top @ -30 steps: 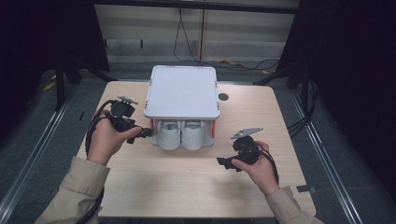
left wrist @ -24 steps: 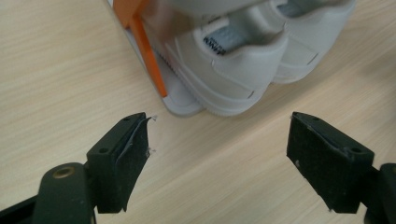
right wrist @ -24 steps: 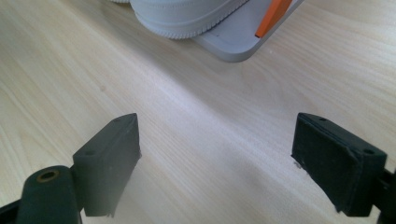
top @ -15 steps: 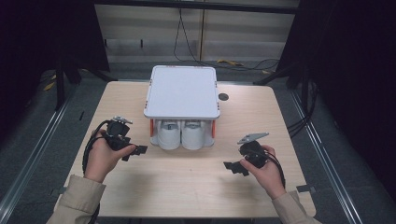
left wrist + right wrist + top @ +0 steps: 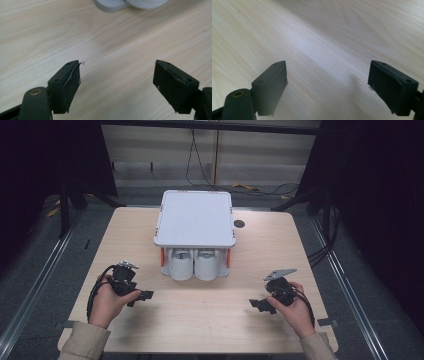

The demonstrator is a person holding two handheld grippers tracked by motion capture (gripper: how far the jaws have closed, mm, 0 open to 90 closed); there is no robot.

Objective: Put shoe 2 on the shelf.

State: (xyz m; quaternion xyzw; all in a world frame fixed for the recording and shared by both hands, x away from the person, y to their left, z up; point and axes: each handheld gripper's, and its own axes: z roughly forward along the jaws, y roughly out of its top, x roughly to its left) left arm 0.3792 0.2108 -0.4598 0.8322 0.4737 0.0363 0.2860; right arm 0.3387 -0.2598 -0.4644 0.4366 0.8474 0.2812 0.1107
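Resting both tongs spread and empty on the desk's near half | left tongs, right tongs | white lidded box at far middle, two rolls beneath | next, probably: reach forward to rolls

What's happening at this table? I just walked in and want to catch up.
A person holds a tool in each hand over a wooden table. The left tool and the right tool are both open and empty, apart from the white box and the two white rolls under it.
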